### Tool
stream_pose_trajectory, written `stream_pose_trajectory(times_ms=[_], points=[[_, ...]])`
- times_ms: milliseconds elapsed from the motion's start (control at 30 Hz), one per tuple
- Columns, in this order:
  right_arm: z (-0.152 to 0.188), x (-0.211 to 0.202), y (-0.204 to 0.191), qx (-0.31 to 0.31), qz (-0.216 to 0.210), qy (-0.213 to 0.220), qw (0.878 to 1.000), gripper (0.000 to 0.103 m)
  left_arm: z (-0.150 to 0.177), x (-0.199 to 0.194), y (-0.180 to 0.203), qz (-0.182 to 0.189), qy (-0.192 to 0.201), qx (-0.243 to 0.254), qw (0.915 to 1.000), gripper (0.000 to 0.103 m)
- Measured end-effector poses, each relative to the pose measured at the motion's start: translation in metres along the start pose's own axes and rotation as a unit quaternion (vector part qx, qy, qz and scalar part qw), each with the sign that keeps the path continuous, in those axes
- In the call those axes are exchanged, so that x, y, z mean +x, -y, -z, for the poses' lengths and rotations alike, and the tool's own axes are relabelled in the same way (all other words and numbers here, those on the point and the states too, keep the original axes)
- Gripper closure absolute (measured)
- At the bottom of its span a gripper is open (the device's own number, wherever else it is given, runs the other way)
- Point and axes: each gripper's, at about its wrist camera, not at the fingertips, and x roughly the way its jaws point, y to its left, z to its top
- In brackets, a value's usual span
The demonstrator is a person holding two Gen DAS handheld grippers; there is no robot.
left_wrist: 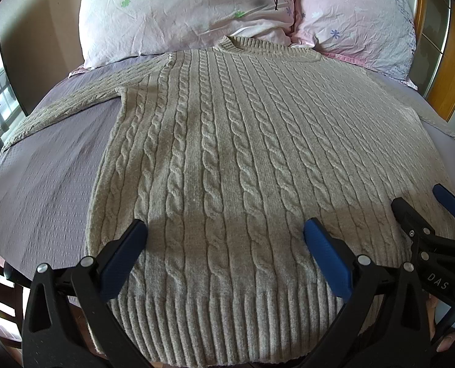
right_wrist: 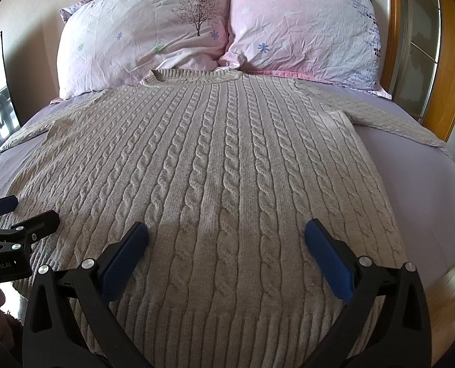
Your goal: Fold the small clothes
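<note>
A beige cable-knit sweater (left_wrist: pixel 242 141) lies flat on the bed, collar toward the pillows, sleeves spread to both sides; it also shows in the right wrist view (right_wrist: pixel 221 165). My left gripper (left_wrist: pixel 225 230) is open and empty, hovering over the ribbed hem near its left part. My right gripper (right_wrist: pixel 226 230) is open and empty over the hem's right part. The right gripper shows at the right edge of the left wrist view (left_wrist: pixel 423 202), and the left gripper shows at the left edge of the right wrist view (right_wrist: pixel 28 210).
The sweater rests on a lilac bedsheet (left_wrist: pixel 43 178), seen too in the right wrist view (right_wrist: pixel 417 168). Two pink floral pillows (right_wrist: pixel 141 36) (right_wrist: pixel 301 24) lean at the head of the bed. A wooden headboard frame (right_wrist: pixel 454 61) stands at right. Wooden floor (right_wrist: pixel 451 288) shows beside the bed.
</note>
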Motion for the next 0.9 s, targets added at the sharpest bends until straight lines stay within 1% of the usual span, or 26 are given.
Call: stream_pose_trajectory(times_ms=[900], points=[[0.0038, 0.0016, -0.0029, 0.000, 0.000, 0.004, 1.000, 0.001, -0.0001, -0.0002, 0.0000, 0.000, 0.002, 0.000, 1.0000, 0.002]])
